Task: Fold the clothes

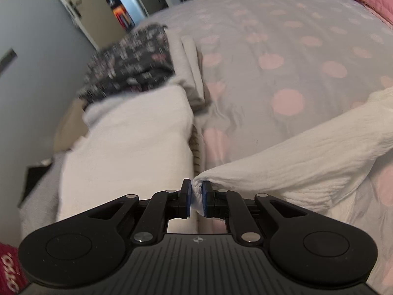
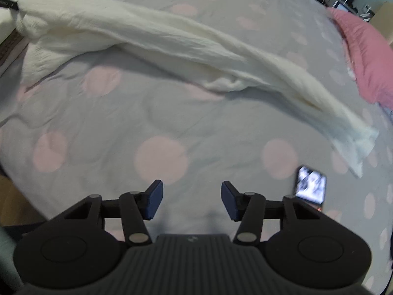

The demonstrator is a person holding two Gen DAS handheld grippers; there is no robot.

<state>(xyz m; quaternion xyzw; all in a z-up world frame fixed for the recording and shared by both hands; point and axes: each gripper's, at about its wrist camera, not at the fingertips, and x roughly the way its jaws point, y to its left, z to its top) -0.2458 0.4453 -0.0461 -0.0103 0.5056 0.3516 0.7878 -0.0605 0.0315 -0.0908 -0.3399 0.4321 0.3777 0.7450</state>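
Left tongs (image 1: 196, 195) are pinching one end of the white garment (image 2: 152, 34) stretched across the bed (image 2: 172, 113); right tongs (image 2: 191, 200) hang half-open with nothing in them.

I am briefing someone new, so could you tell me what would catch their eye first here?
A long white garment stretches across the polka-dot duvet, one end pinched in the left gripper. The right gripper hangs open above bare duvet, beside a lit phone.

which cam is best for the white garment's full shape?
Right wrist: the white garment shows nearly whole, stretched across the bedspread. Left wrist shows only the end pinched in the left gripper and the part nearest it.
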